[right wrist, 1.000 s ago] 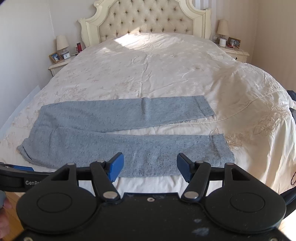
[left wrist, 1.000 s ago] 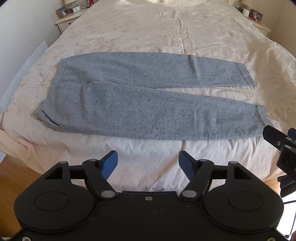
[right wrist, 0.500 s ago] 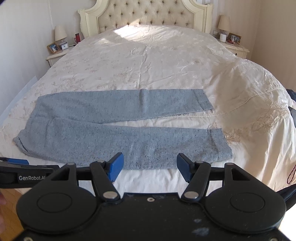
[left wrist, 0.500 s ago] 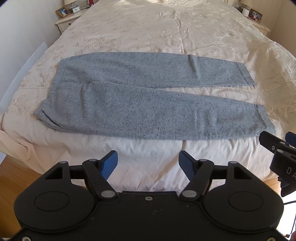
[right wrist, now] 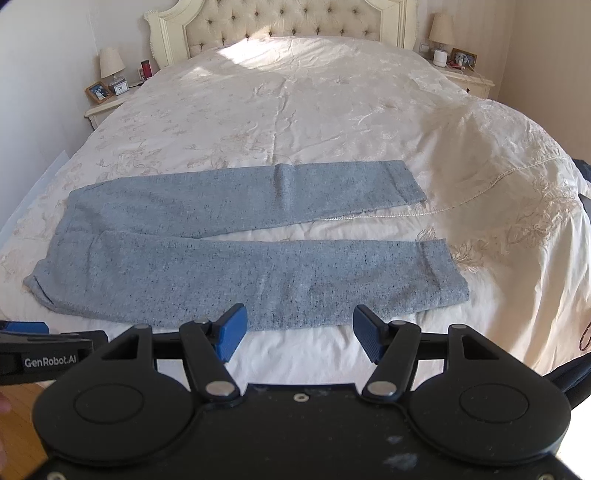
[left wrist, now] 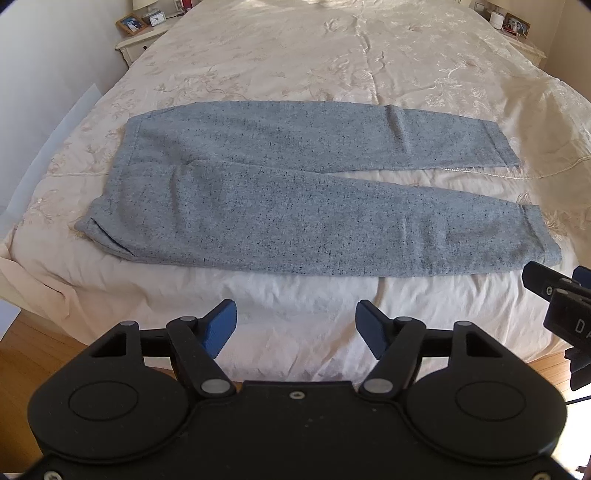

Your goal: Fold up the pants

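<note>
The right gripper (left wrist: 565,295) is cut off at the right edge of the left wrist view, only black links and a blue pad tip showing; its own camera shows it fully. The left gripper (right wrist: 33,341) likewise appears as a cropped black bar with a blue tip at the left edge of the right wrist view. The near side of the bed (left wrist: 332,44) is hidden behind both gripper bodies.

The pants (left wrist: 295,192) lie flat on the near part of the bed, long axis running left to right: waistband at the left, cuffs at the right. The two legs part in a narrow V, the far leg a little shorter in view than the near one. The fabric is a speckled grey-blue knit, soft and matte, on a cream embroidered bedspread (right wrist: 295,122) with a tufted headboard (right wrist: 280,22) far behind.

Both grippers hover near the bed's near edge, jaws spread wide, blue ribbed pads (left wrist: 221,325) gripping nothing.
</note>
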`<state>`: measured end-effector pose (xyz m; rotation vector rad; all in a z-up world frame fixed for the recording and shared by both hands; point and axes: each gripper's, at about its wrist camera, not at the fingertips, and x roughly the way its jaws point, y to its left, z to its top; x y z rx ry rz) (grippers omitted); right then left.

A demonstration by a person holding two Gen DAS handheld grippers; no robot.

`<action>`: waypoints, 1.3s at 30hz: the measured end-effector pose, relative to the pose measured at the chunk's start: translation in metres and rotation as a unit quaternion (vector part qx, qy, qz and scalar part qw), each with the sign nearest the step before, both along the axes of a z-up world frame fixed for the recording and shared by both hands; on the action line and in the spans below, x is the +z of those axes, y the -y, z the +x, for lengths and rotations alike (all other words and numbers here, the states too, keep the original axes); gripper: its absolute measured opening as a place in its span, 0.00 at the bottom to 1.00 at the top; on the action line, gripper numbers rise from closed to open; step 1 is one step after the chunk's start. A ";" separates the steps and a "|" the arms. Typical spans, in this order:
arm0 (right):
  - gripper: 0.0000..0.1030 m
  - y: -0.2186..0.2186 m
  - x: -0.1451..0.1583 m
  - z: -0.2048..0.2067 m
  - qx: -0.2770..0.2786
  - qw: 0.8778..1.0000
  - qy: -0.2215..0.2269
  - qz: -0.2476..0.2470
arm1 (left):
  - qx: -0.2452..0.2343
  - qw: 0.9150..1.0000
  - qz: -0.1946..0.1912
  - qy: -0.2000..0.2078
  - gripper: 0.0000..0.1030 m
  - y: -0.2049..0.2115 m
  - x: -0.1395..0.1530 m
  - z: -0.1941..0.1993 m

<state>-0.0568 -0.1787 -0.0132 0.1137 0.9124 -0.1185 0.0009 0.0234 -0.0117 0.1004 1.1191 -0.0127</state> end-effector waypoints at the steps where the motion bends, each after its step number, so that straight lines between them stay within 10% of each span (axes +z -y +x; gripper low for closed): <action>1: 0.64 0.000 -0.002 0.002 -0.003 1.000 -0.005 0.003 | 0.002 1.000 0.002 -0.002 0.70 -0.002 -0.001 0.002; 19: 0.63 -0.030 -0.039 0.082 -0.010 0.995 -0.096 -0.004 | -0.002 0.999 0.007 -0.051 0.69 -0.021 -0.024 0.083; 39: 0.58 -0.022 -0.068 0.218 -0.083 0.991 -0.099 -0.019 | -0.046 0.997 0.014 -0.060 0.65 -0.039 -0.075 0.236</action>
